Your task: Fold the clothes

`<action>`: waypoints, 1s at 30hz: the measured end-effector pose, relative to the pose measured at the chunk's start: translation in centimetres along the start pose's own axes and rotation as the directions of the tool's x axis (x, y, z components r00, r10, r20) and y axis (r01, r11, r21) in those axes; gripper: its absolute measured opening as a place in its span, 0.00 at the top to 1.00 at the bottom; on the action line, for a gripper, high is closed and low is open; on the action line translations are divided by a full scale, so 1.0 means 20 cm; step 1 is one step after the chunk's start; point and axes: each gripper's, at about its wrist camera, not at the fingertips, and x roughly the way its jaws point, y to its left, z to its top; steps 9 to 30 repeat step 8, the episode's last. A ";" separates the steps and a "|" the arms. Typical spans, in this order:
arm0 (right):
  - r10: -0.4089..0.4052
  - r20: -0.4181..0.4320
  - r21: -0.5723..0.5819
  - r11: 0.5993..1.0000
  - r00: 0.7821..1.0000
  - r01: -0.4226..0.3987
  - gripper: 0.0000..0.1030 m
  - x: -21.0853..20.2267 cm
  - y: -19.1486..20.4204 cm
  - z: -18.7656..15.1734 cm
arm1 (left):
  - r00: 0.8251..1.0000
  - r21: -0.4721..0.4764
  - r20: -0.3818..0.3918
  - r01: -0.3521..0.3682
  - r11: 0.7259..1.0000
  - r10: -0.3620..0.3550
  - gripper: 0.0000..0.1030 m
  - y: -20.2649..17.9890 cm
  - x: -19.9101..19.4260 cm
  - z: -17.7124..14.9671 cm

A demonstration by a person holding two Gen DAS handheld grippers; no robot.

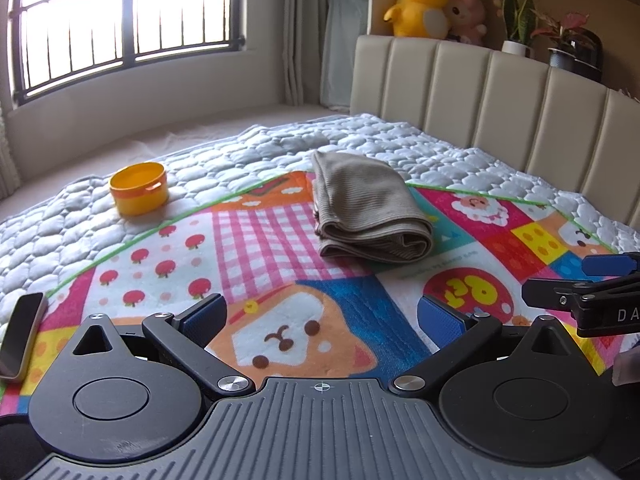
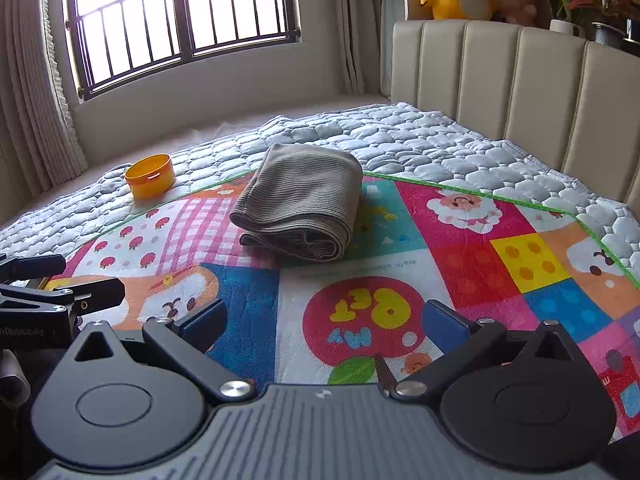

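Note:
A folded grey-brown ribbed garment (image 1: 366,212) (image 2: 302,208) lies in a compact bundle on the colourful cartoon play mat (image 1: 256,236) (image 2: 460,248) spread over the bed. My left gripper (image 1: 322,316) hovers open over the mat, well short of the garment, nothing between its blue pads. My right gripper (image 2: 324,316) is likewise open and empty, nearer than the garment. Each gripper shows at the edge of the other's view: the right gripper (image 1: 588,284) at the right edge, the left gripper (image 2: 60,284) at the left edge.
An orange-yellow round tub (image 1: 139,188) (image 2: 151,176) sits on the quilted grey bedspread (image 1: 240,160) left of the mat. A phone (image 1: 22,334) lies at the mat's left edge. A beige padded headboard (image 1: 500,96) stands behind, with plush toys (image 1: 420,4) and potted plants (image 1: 520,20) above it.

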 end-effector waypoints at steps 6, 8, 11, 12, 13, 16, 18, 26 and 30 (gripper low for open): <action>-0.001 -0.001 0.000 1.000 1.000 0.001 0.00 0.00 0.00 0.00 | 1.000 -0.002 0.017 0.008 1.000 -0.008 0.00 0.00 -0.01 0.00; -0.001 -0.001 0.000 1.000 1.000 0.001 0.00 0.00 0.00 0.00 | 1.000 -0.003 0.025 0.010 1.000 -0.010 0.00 0.01 -0.01 0.00; -0.001 -0.001 0.000 1.000 1.000 0.001 0.00 0.00 0.00 0.00 | 1.000 -0.003 0.025 0.010 1.000 -0.010 0.00 0.01 -0.01 0.00; -0.001 -0.001 0.000 1.000 1.000 0.001 0.00 0.00 0.00 0.00 | 1.000 -0.003 0.025 0.010 1.000 -0.010 0.00 0.01 -0.01 0.00; -0.001 -0.001 0.000 1.000 1.000 0.001 0.00 0.00 0.00 0.00 | 1.000 -0.003 0.025 0.010 1.000 -0.010 0.00 0.01 -0.01 0.00; -0.001 -0.001 0.000 1.000 1.000 0.001 0.00 0.00 0.00 0.00 | 1.000 -0.003 0.025 0.010 1.000 -0.010 0.00 0.01 -0.01 0.00; -0.001 -0.001 0.000 1.000 1.000 0.001 0.00 0.00 0.00 0.00 | 1.000 -0.003 0.025 0.010 1.000 -0.010 0.00 0.01 -0.01 0.00; -0.001 -0.001 0.000 1.000 1.000 0.001 0.00 0.00 0.00 0.00 | 1.000 -0.003 0.025 0.010 1.000 -0.010 0.00 0.01 -0.01 0.00; -0.001 -0.001 0.000 1.000 1.000 0.001 0.00 0.00 0.00 0.00 | 1.000 -0.003 0.025 0.010 1.000 -0.010 0.00 0.01 -0.01 0.00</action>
